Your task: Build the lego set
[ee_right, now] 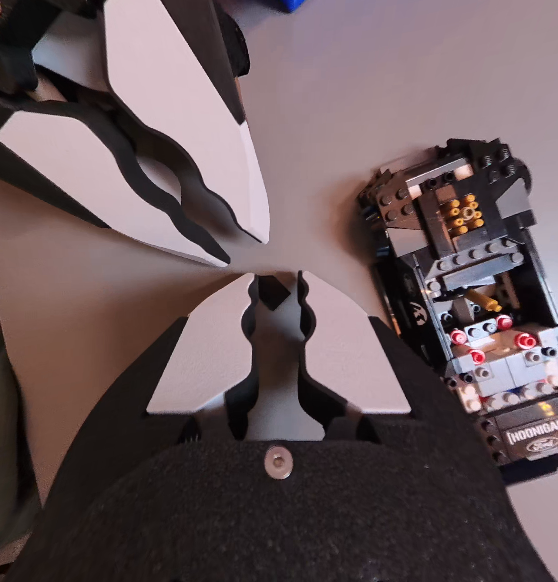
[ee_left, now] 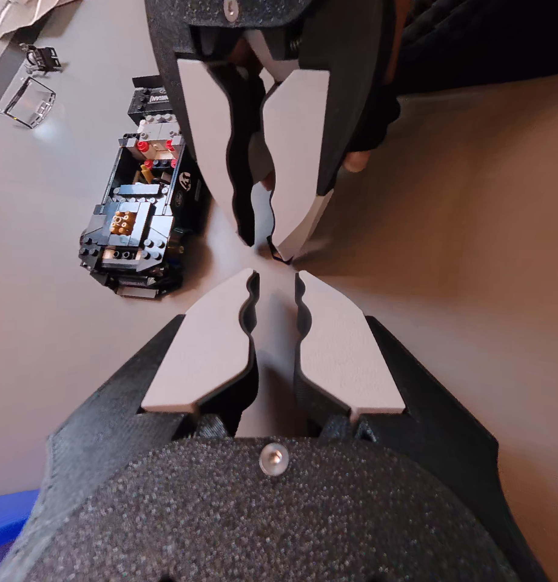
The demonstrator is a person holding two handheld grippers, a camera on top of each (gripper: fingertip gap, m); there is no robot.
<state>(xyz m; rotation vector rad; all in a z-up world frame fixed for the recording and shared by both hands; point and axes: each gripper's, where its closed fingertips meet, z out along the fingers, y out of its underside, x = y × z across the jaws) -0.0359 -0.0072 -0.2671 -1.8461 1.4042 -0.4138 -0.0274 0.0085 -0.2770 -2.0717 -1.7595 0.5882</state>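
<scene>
A small black piece (ee_right: 273,291) is seen between the fingertips of the right gripper (ee_right: 276,277), whose jaws stand a little apart; the piece appears to touch the left finger, but whether it is truly pinched or merely lies on the table (ee_right: 366,78) between them cannot be told. The left gripper (ee_left: 276,274) is held tip to tip with the right, its jaws parted by a narrow gap and nothing held in it. In the left wrist view the right gripper (ee_left: 265,248) is seen from in front, a dark sliver of the piece (ee_left: 279,253) showing at its tips. The part-built lego car (ee_right: 466,302) lies on the table well to the right of the right gripper, its long axis running roughly parallel to that gripper's fingers, so the right gripper is judged the nearer to it. The car is blocky, of glossy black and grey studded plates, with red round studs, a cluster of gold pieces and an open cabin. Beyond it a clear windscreen piece (ee_left: 27,105) and a small dark part (ee_left: 43,56) are seen. The fingers are of smooth pale plates with wavy black inner edges.
</scene>
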